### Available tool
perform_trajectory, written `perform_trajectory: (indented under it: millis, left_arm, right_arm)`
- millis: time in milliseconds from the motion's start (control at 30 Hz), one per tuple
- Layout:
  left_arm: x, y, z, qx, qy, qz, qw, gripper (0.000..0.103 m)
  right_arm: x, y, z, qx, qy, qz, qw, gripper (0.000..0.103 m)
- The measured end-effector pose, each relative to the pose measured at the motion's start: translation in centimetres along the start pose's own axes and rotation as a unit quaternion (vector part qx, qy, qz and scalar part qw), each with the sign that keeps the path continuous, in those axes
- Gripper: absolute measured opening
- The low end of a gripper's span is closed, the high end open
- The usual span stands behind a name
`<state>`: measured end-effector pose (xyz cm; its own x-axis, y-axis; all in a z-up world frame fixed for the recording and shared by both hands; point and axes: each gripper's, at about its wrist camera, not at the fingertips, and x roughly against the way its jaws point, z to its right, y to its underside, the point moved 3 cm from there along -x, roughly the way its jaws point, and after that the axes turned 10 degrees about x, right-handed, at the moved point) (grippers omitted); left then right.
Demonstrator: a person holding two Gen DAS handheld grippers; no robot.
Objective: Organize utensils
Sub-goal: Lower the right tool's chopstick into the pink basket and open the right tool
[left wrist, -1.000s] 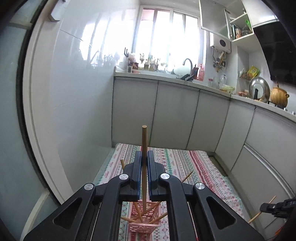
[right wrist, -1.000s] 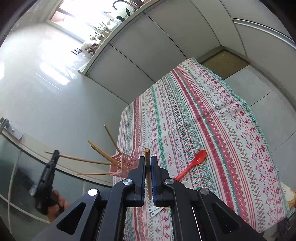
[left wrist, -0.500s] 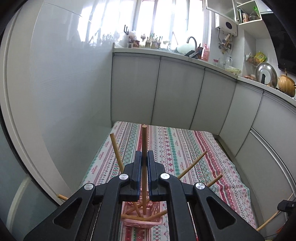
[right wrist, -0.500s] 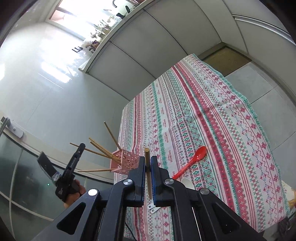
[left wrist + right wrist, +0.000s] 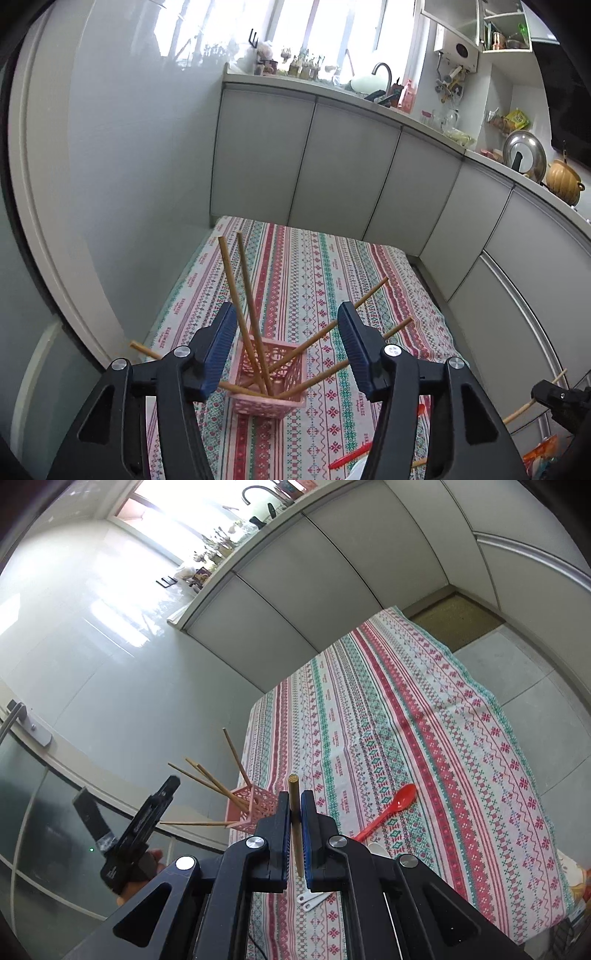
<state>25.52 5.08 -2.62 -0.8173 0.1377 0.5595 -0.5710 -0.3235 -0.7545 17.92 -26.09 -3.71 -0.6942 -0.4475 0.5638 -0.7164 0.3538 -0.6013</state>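
- Left gripper (image 5: 284,341): jaws opening, pads clear of the chopsticks (image 5: 245,306) standing between them.
- Those chopsticks stand fanned out in a pink basket (image 5: 269,400) near the table's (image 5: 369,280) left edge.
- Right gripper (image 5: 294,840): clamped on one upright chopstick (image 5: 294,797).
- Red spoon (image 5: 391,808) lies on the table, right of the basket.

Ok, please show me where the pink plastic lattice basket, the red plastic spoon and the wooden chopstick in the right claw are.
pink plastic lattice basket (image 5: 271,404): left wrist view, front rim.
red plastic spoon (image 5: 400,799): right wrist view, bowl.
wooden chopstick (image 5: 294,794): right wrist view, upper shaft.
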Motion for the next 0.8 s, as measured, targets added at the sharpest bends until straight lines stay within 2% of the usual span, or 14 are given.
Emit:
perform_trajectory:
  millis: [67,167,367,467,633,800]
  left_arm:
    - [1.0,0.4,-0.8,0.008,-0.011,-0.02,0.9997,0.066]
    - [2.4,1.2,-2.6,0.034,-0.014,-0.056,0.9978,0.066]
    - [4.1,3.6,-6.3,0.053,-0.036,-0.102,0.9927,0.07]
    - [4.2,4.4,-8.2,0.06,-0.059,-0.117,0.9896,0.07]
    - [3.4,5.0,-10.5,0.035,-0.103,-0.137,0.9845,0.07]
    - [1.9,5.4,-12.1,0.046,-0.107,-0.173,0.9781,0.07]
  right_arm:
    - [0.1,-0.2,-0.9,0.01,0.005,0.007,1.0,0.006]
    - [0.0,-0.7,-2.7,0.028,0.012,0.016,0.999,0.006]
    - [-0.4,-2.0,-7.5,0.065,0.001,0.035,0.997,0.006]
    - [-0.9,-2.9,-10.2,0.086,-0.004,0.044,0.995,0.006]
    - [-2.8,-4.8,-15.0,0.129,0.003,0.063,0.99,0.006]
    - [-6.2,-5.2,-19.6,0.194,0.03,0.072,0.978,0.006]
